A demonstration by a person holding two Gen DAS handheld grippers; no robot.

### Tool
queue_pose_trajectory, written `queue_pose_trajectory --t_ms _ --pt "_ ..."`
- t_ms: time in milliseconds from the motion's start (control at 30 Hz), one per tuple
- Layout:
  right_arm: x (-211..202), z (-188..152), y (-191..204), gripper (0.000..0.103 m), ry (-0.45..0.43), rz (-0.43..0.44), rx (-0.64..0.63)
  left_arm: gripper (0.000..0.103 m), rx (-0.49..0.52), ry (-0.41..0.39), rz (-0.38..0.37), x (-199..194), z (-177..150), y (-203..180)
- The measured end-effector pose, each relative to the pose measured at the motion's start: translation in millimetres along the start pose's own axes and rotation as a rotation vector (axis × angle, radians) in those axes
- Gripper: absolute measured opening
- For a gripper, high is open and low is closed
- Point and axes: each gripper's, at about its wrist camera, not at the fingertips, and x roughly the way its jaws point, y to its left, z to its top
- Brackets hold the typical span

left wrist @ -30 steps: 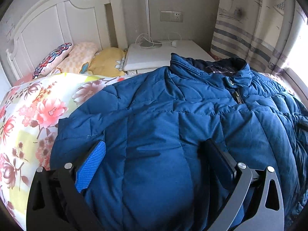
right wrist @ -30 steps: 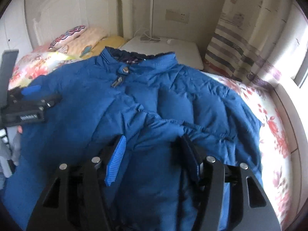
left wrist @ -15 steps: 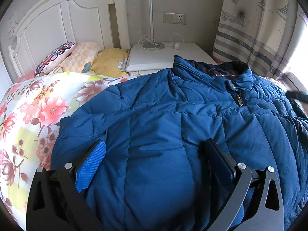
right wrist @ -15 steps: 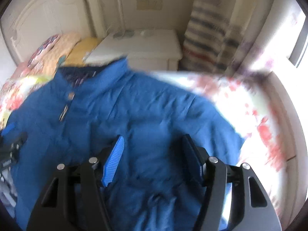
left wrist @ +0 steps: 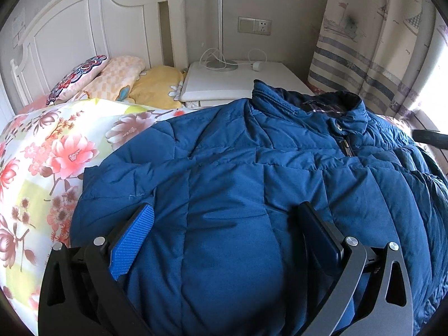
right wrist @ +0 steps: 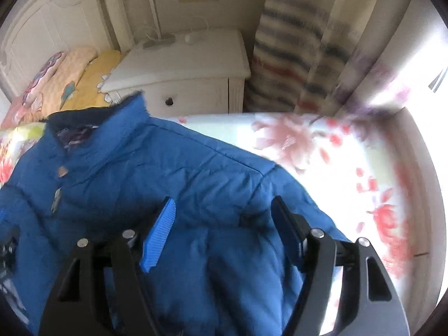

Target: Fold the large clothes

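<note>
Jacket, blue and quilted, lies spread front-up across the bed, collar toward the headboard end and zip closed up to the neck. From my left wrist camera I see the left claw low over the jacket's lower body, its jaws apart with padded cloth bulging between them; I cannot tell whether the pads press on it. The floral bedspread shows bare along the bed's left side. Three pillows are stacked against the white headboard. Just past the bed's head corner stands a white nightstand carrying a lamp base and a coiled white cable. A wall socket sits above it, and a striped curtain hangs at the right.

From my right wrist camera, blurred, the right claw hangs over the jacket's shoulder and sleeve near the bed's right side. Its jaws have just been opening and stand apart, pads clear of the cloth beneath. The bedspread is washed out by bright window light along that edge. The nightstand and curtain stand beyond the collar.
</note>
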Motion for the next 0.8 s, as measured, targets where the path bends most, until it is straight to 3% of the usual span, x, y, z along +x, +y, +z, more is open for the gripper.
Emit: queue_pose_trajectory --t_ms 133,267,400,467,667,733,800 --pt "-71 -48 39 0.073 -0.167 0.080 -0.130 0.099 -0.005 -0.004 -0.004 0 0 1" --pt "-96 -92 70 0.073 -0.209 0.119 -0.199 0.099 -0.005 -0.005 -0.005 0 0 0" --pt "-72 -120 90 0.073 -0.160 0.064 -0.224 0.099 -0.005 -0.005 -0.005 0 0 1" --pt "-61 -129 91 0.076 -0.196 0.052 -0.219 0.099 -0.005 -0.005 -0.005 0 0 0" --pt "-53 -126 86 0.078 -0.178 0.078 -0.191 0.099 0.012 -0.002 0.018 -1 0 -3" --pt "-55 -126 83 0.078 -0.173 0.088 -0.175 0.099 0.015 0.032 0.024 -5 0 -3" --pt "-66 -128 83 0.077 -0.166 0.069 -0.150 0.096 -0.012 0.022 0.027 -32 -5 -3"
